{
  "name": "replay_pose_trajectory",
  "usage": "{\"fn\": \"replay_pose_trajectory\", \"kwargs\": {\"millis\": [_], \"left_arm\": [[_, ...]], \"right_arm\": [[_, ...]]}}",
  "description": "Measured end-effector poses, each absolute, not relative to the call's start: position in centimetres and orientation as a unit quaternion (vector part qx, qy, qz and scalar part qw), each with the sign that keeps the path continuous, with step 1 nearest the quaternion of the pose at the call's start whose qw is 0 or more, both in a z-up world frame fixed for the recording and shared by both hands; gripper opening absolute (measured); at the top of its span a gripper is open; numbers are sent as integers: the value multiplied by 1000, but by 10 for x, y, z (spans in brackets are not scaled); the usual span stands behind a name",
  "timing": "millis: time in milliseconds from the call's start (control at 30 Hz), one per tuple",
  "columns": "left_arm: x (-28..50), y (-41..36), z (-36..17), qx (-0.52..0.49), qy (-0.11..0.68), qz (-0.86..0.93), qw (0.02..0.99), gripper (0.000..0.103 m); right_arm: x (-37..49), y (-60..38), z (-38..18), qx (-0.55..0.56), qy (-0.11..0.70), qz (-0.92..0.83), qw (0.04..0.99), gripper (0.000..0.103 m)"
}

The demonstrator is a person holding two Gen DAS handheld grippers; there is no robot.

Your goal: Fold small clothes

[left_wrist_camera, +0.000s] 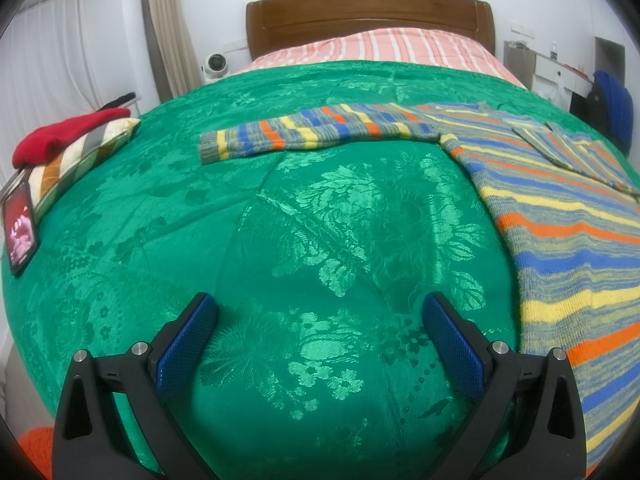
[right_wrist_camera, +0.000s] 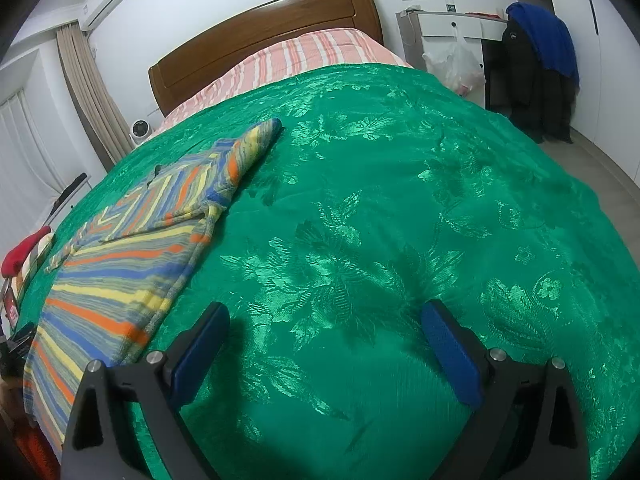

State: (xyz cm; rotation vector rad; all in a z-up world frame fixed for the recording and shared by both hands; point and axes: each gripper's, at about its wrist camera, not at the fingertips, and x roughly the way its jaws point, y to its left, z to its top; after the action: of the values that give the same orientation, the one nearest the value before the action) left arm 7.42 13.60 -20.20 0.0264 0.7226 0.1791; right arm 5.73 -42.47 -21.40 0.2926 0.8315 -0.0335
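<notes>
From the left wrist camera I see my left gripper (left_wrist_camera: pixel 318 312) held above the green bedspread (left_wrist_camera: pixel 280 240), its blue-padded fingers (left_wrist_camera: pixel 188 340) spread wide with nothing between them. The striped sweater (left_wrist_camera: pixel 560 248) lies flat on the bed to the right of that gripper, knitted in bands of orange, blue, yellow and grey. One sleeve (left_wrist_camera: pixel 316 132) stretches straight out to the left across the bedspread, well ahead of the fingers. The other sleeve appears folded in over the body near the far right, though the fisheye edge makes it hard to be sure.

At the left edge of the bed I can make out a red garment (left_wrist_camera: pixel 60 136) resting on a striped cushion (left_wrist_camera: pixel 88 156), and beside that a phone (left_wrist_camera: pixel 20 232) with its screen lit. A wooden headboard (left_wrist_camera: pixel 368 16) stands at the far end, with pink striped bedding (left_wrist_camera: pixel 384 50) below it.

From the right wrist camera, my right gripper (right_wrist_camera: pixel 326 320) also hangs over bare bedspread (right_wrist_camera: pixel 400 240), fingers (right_wrist_camera: pixel 452 356) apart and holding nothing. Here the sweater (right_wrist_camera: pixel 120 272) sits to the left, its near edge just beside the left finger. A white desk (right_wrist_camera: pixel 452 28) stands by the far wall, with a blue cloth (right_wrist_camera: pixel 548 40) draped over dark clothing next to it.
</notes>
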Motion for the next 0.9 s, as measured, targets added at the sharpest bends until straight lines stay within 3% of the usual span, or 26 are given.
{"fn": "replay_pose_trajectory", "kwargs": {"millis": [533,633,767,900], "left_arm": [[75,136,-201,12,358,88,930,103],[80,142,-184,2,390,65,919,102],[88,163,-148,-8,359,59,932,102],[118,193,-146,-30,386,38,921,103]], "right_arm": [[57,-425,-215,143,400,-16,905,96],[57,-425,-215,142,400,-16,905,96],[57,-424,-215,139,402,-18,905,96],[59,-423,-215,134,405,-21,904,96]]}}
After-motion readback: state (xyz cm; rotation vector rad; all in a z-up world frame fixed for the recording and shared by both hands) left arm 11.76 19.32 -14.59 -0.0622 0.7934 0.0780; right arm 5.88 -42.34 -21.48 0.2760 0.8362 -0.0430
